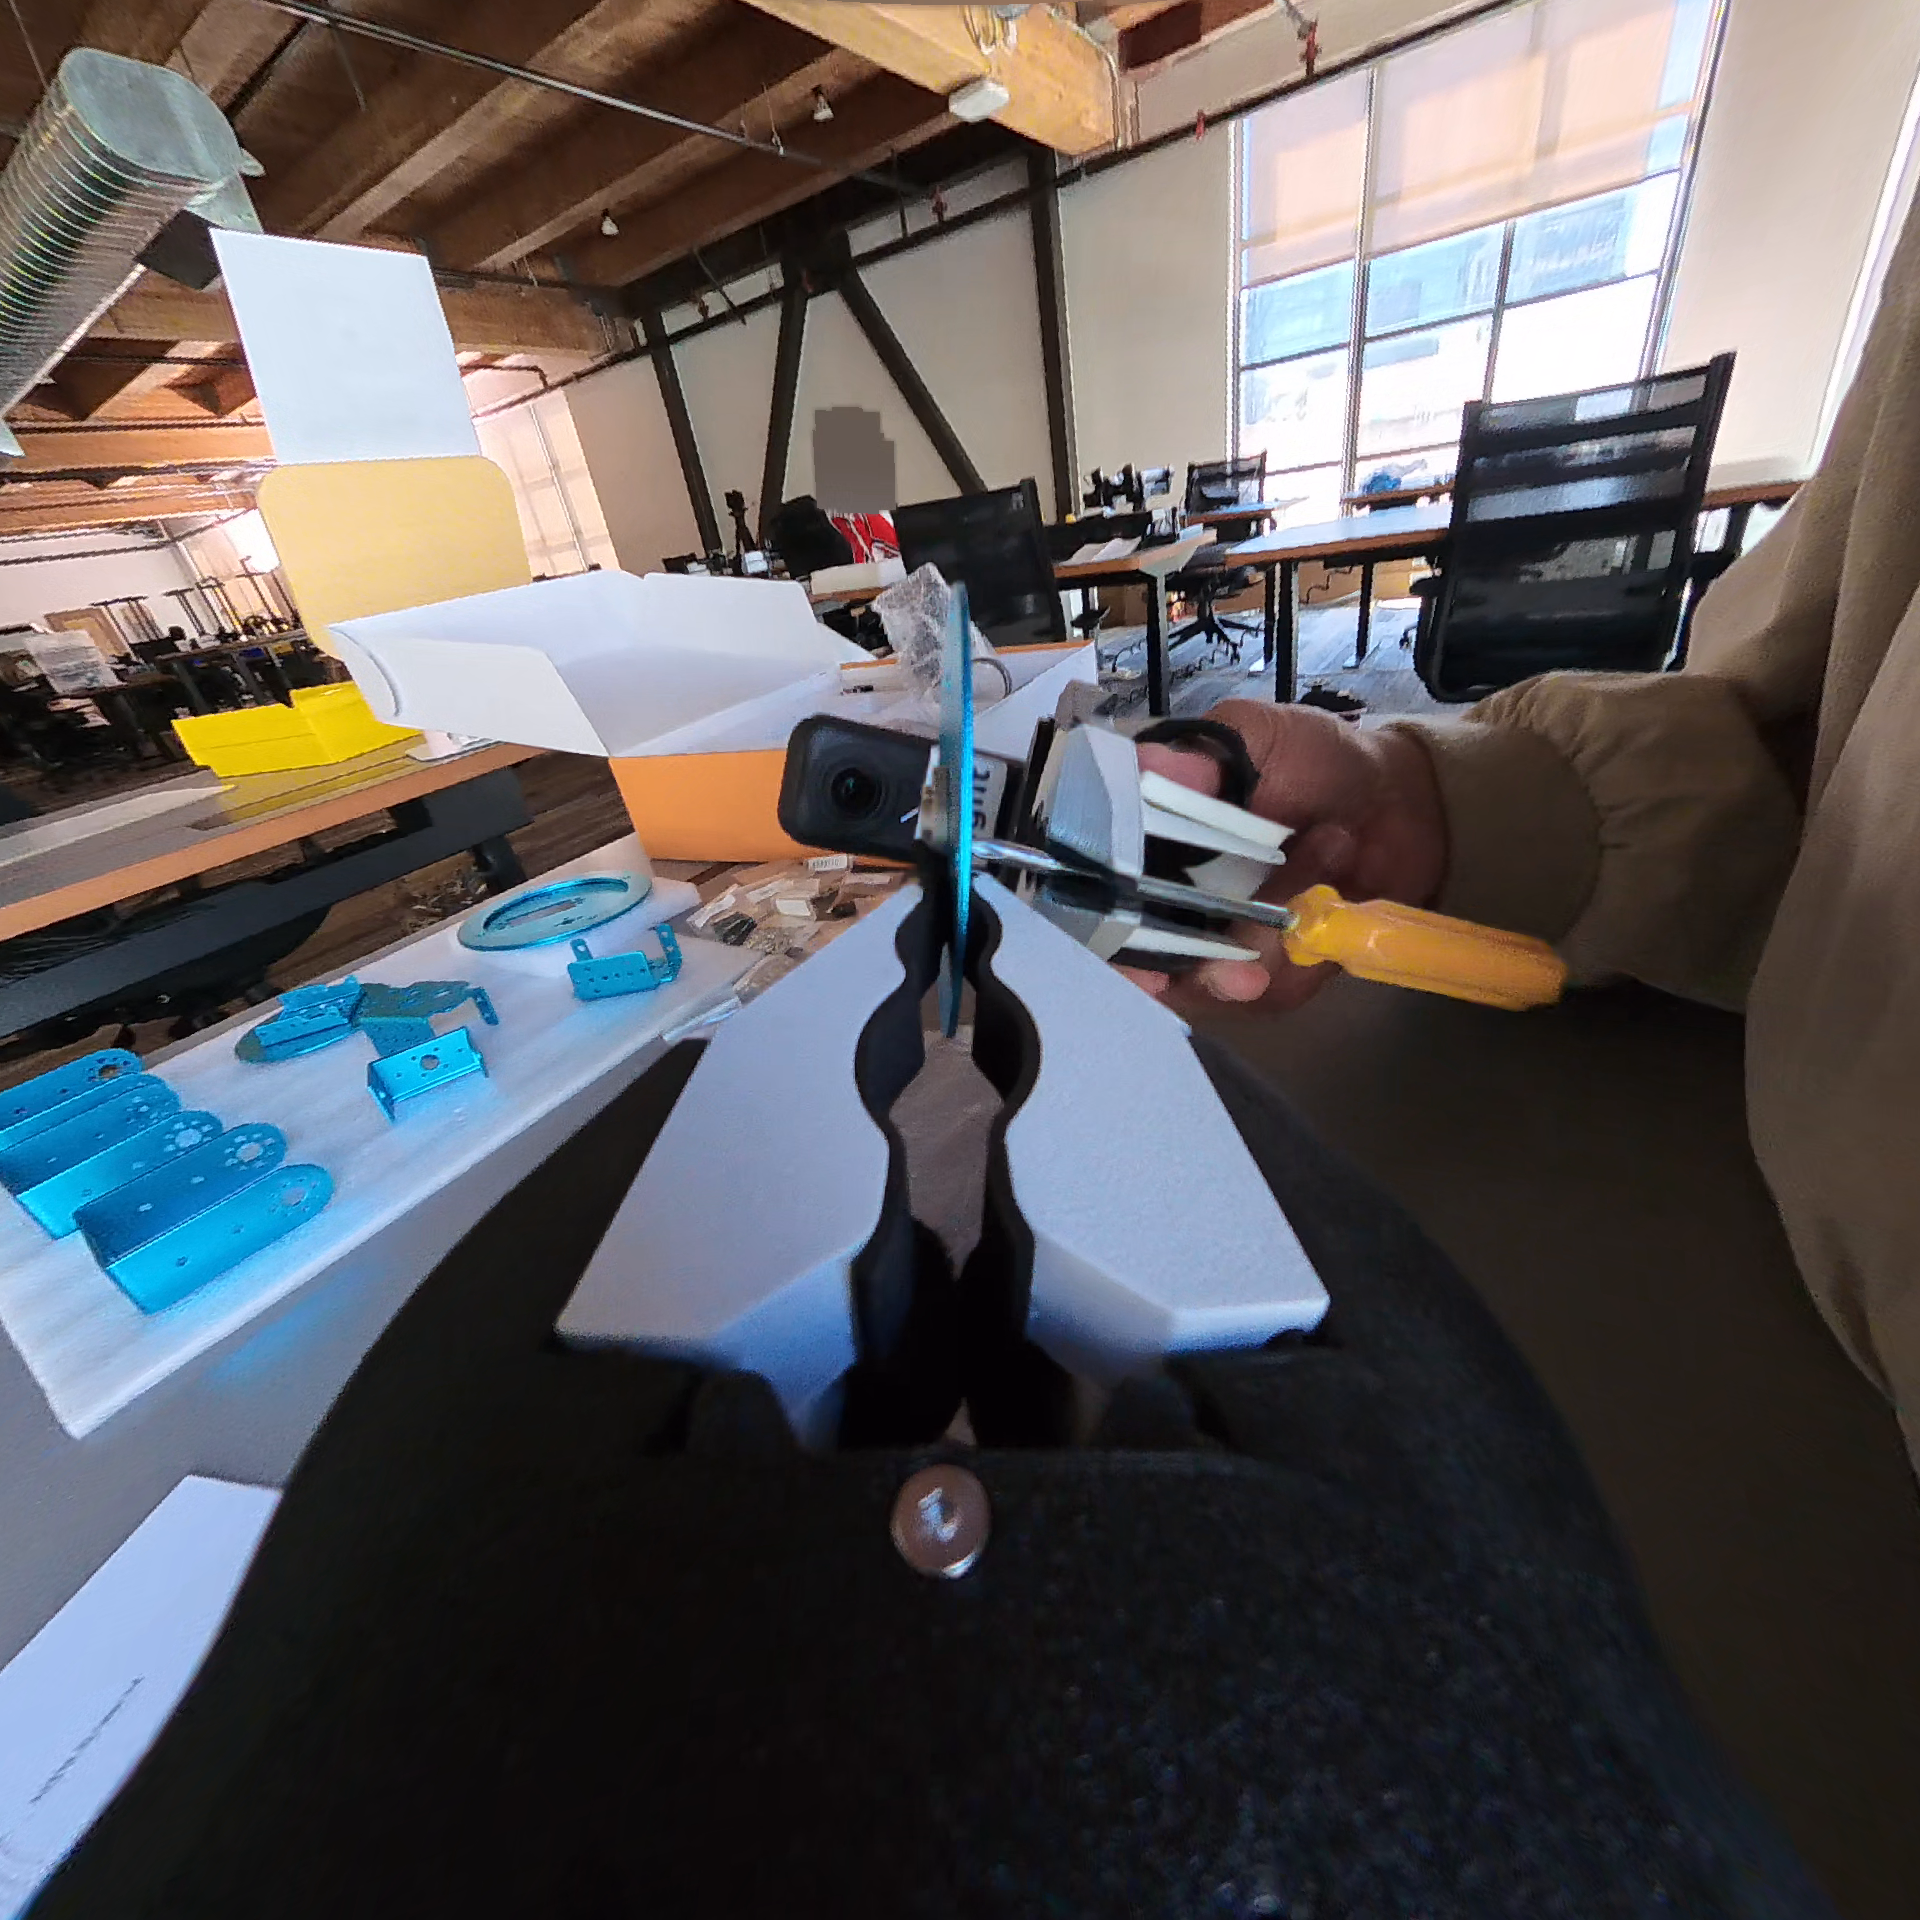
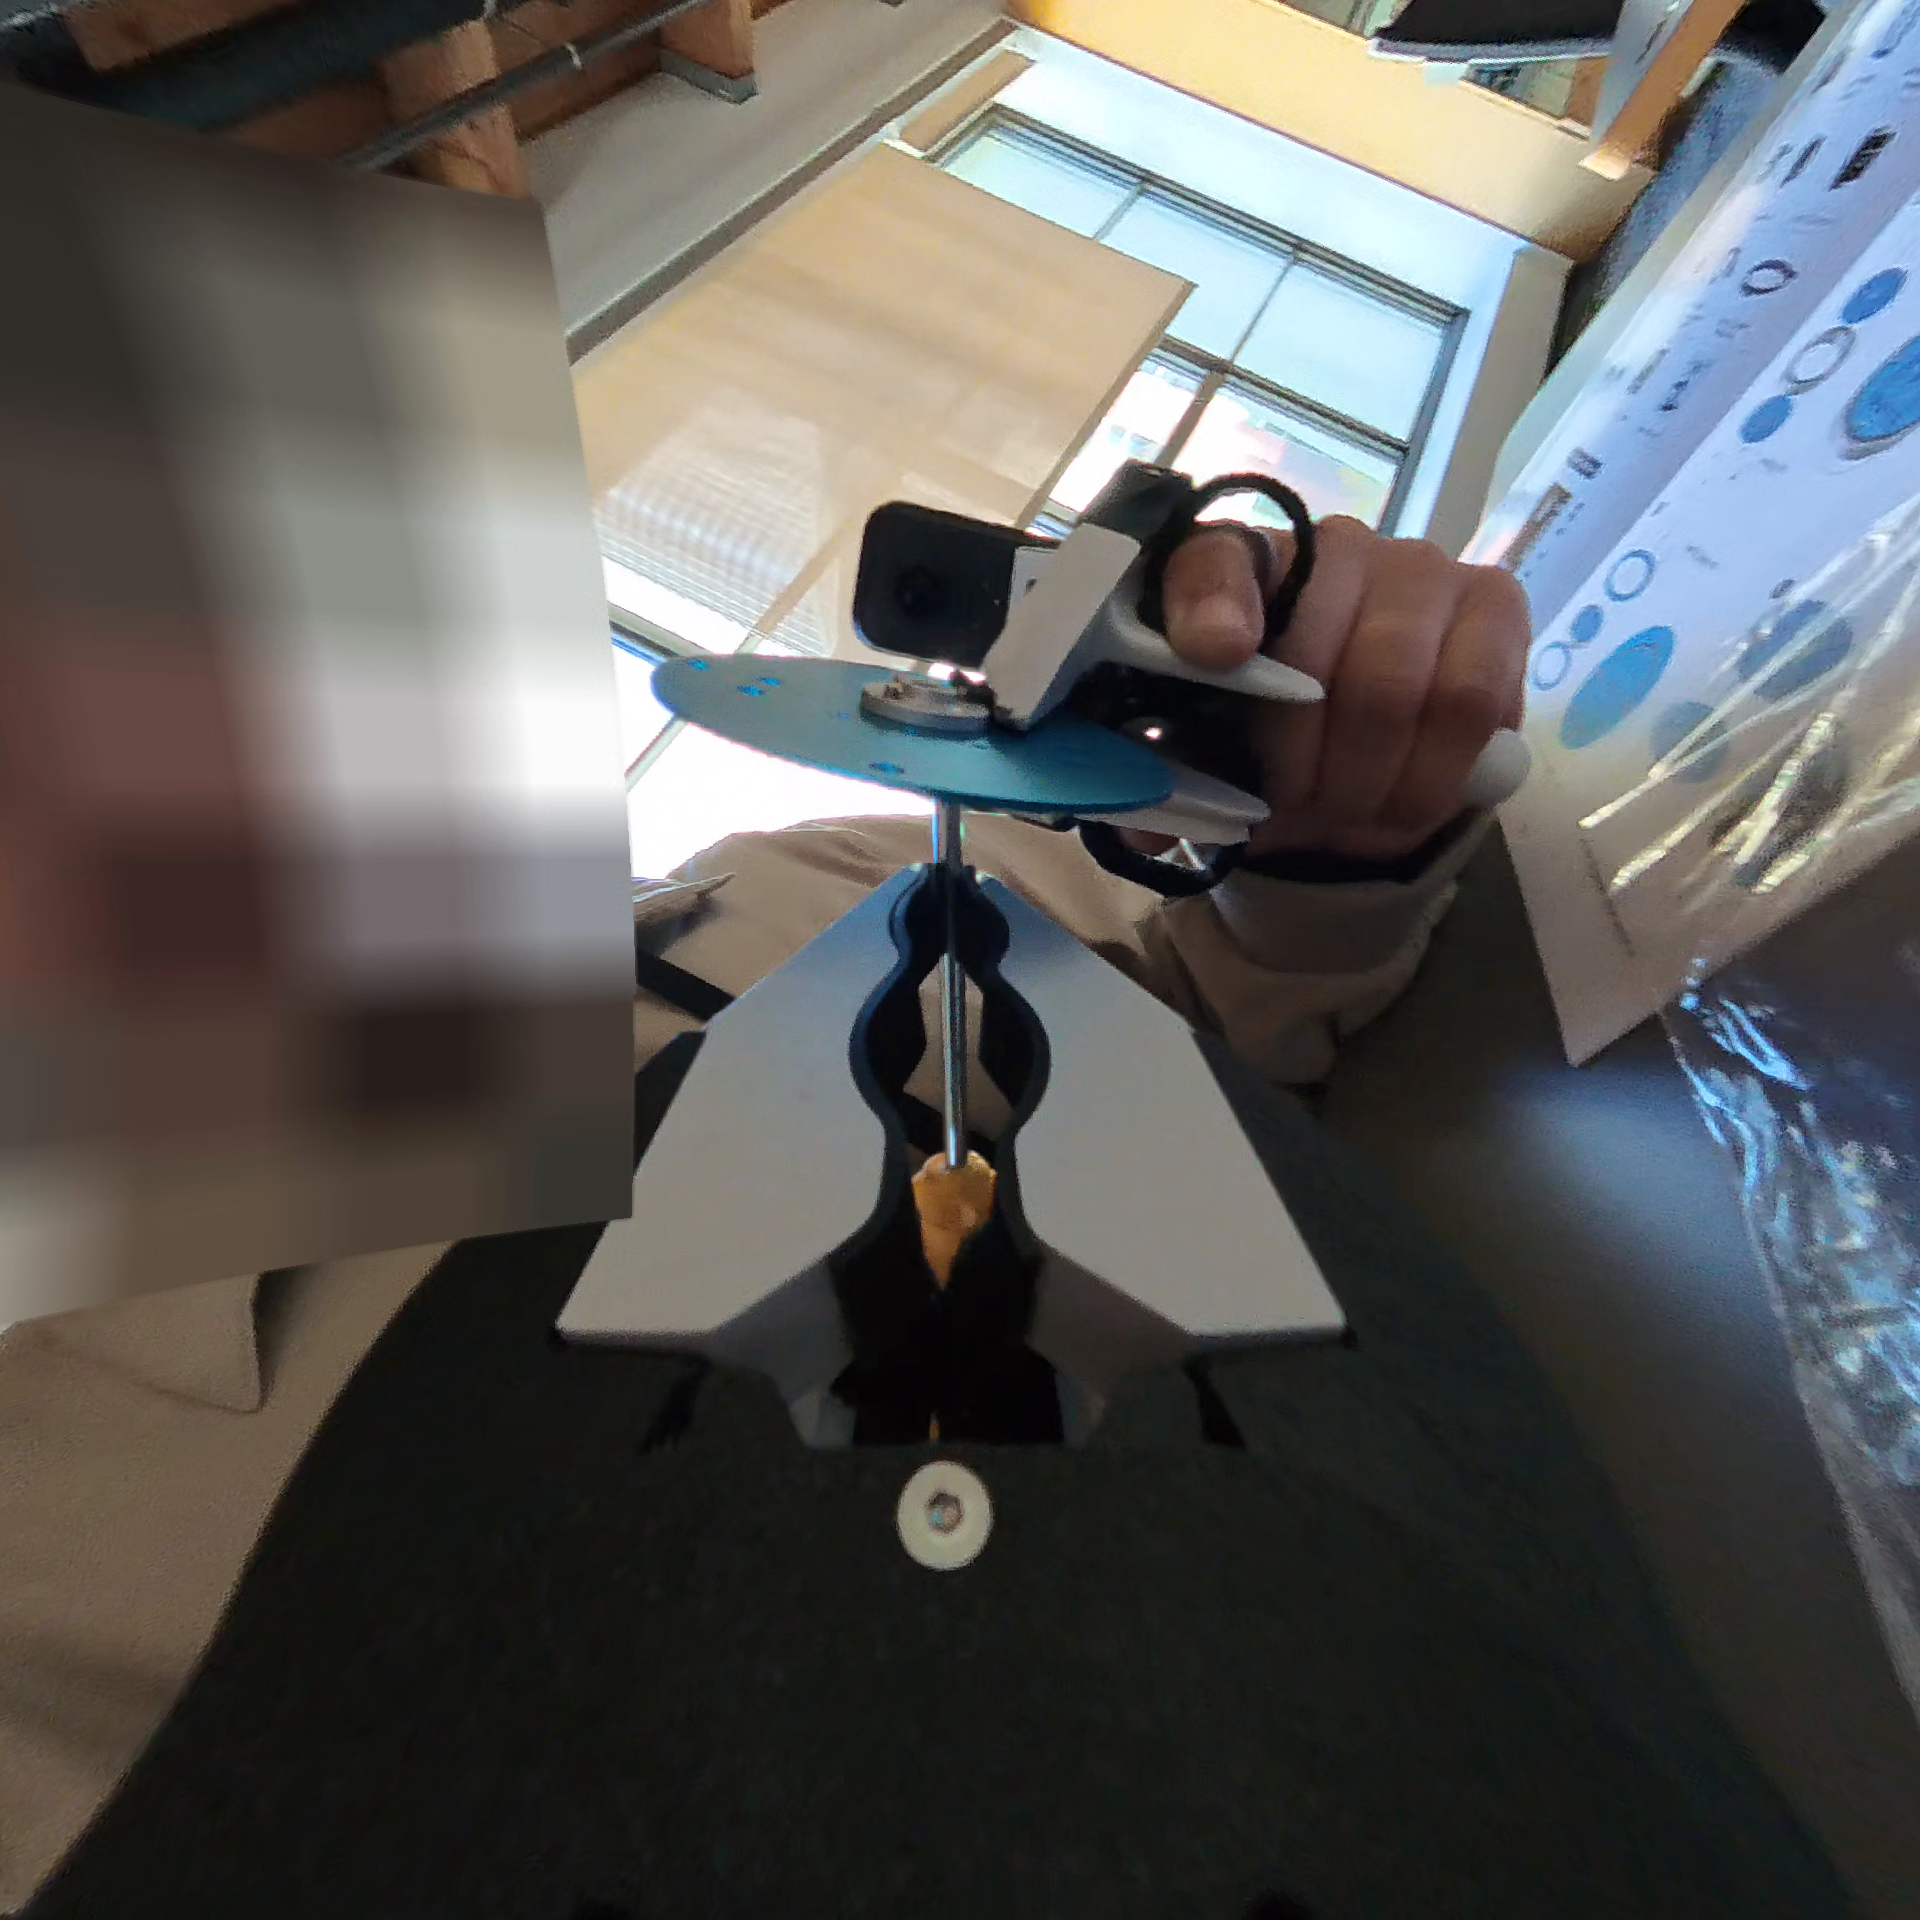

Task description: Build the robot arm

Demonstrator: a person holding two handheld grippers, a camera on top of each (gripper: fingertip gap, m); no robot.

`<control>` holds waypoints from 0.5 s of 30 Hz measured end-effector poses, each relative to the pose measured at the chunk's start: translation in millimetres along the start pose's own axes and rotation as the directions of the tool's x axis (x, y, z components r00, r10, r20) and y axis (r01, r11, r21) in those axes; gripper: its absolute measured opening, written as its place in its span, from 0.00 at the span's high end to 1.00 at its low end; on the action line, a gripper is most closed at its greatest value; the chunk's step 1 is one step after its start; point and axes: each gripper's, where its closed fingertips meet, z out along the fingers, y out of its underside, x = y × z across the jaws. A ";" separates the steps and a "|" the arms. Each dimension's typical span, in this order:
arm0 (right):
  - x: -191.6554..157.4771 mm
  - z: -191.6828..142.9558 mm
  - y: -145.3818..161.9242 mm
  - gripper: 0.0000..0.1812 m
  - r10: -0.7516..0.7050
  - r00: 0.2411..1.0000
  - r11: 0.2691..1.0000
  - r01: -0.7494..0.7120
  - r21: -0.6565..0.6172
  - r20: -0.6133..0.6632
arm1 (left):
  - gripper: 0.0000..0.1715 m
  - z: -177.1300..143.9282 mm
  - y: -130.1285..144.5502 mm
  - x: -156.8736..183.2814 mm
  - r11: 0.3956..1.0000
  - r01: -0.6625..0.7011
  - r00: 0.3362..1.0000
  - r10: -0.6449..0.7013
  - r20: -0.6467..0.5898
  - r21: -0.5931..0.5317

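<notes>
Left wrist view: the left claw (image 1: 951, 971) is closed on the rim of a thin blue disc (image 1: 958, 790), which stands edge-on between the black wavy pads (image 1: 899, 997). Beyond the disc, the right claw (image 1: 1195, 894), held in a hand (image 1: 1320, 831) with a tan sleeve (image 1: 1621, 790), grips a screwdriver (image 1: 1423, 948) with a yellow handle; its steel shaft reaches the disc's face.

Right wrist view: the right claw (image 2: 948, 904) is clamped around the screwdriver (image 2: 951, 1039), whose shaft runs forward between the pads to the underside of the disc (image 2: 914, 743). The handle sits deep between the fingers. A round silver hub (image 2: 920, 712) lies on the disc's far face — whether the tip is seated in a screw cannot be told. The left claw (image 2: 1195, 758), in the other hand (image 2: 1382, 686), pinches the disc's edge at the right.

Surroundings: on the tabletop (image 1: 62, 1496) at the left, a white foam sheet (image 1: 343, 1143) carries blue metal brackets (image 1: 166, 1174) and a blue ring (image 1: 556, 909) — all well apart from both claws. Behind stand an open white box (image 1: 582, 665) and, farther off, black office chairs (image 1: 1579, 520). In the right wrist view, a printed parts sheet (image 2: 1704, 520) stands at the right edge.
</notes>
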 end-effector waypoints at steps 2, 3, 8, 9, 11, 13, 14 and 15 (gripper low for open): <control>7.1 -3.1 -1.7 0.99 -0.004 0.998 1.000 0.005 0.009 -0.061 | 0.99 -2.4 4.9 -1.9 0.999 -0.022 1.000 0.022 -0.003 -0.030; 11.0 -4.9 -2.0 0.99 -0.004 0.996 1.000 0.005 0.010 -0.095 | 0.99 -3.4 8.6 -2.7 0.998 -0.030 1.000 0.029 -0.009 -0.053; 45.1 -24.5 -10.3 0.99 -0.166 0.874 0.985 0.171 -0.030 -0.457 | 0.99 -1.8 35.9 -12.8 0.967 -0.113 0.991 0.126 0.046 -0.230; 50.4 -28.2 -12.2 0.99 -0.208 0.827 0.976 0.213 -0.051 -0.522 | 0.99 -0.5 39.8 -15.1 0.962 -0.109 0.990 0.128 0.064 -0.251; 59.0 -35.1 -17.9 0.99 -0.276 0.725 0.953 0.290 -0.084 -0.631 | 0.99 2.5 45.8 -20.2 0.955 -0.097 0.986 0.131 0.107 -0.280; 65.0 -41.6 -24.7 0.99 -0.338 0.618 0.923 0.364 -0.123 -0.710 | 0.99 5.1 49.6 -24.2 0.952 -0.081 0.982 0.127 0.141 -0.297; 66.4 -43.8 -28.2 0.99 -0.366 0.568 0.904 0.404 -0.138 -0.737 | 0.99 6.3 50.5 -25.3 0.951 -0.074 0.980 0.125 0.153 -0.301; 67.4 -46.1 -31.2 0.99 -0.393 0.516 0.885 0.438 -0.160 -0.761 | 0.99 7.6 52.2 -25.6 0.948 -0.073 0.979 0.128 0.159 -0.311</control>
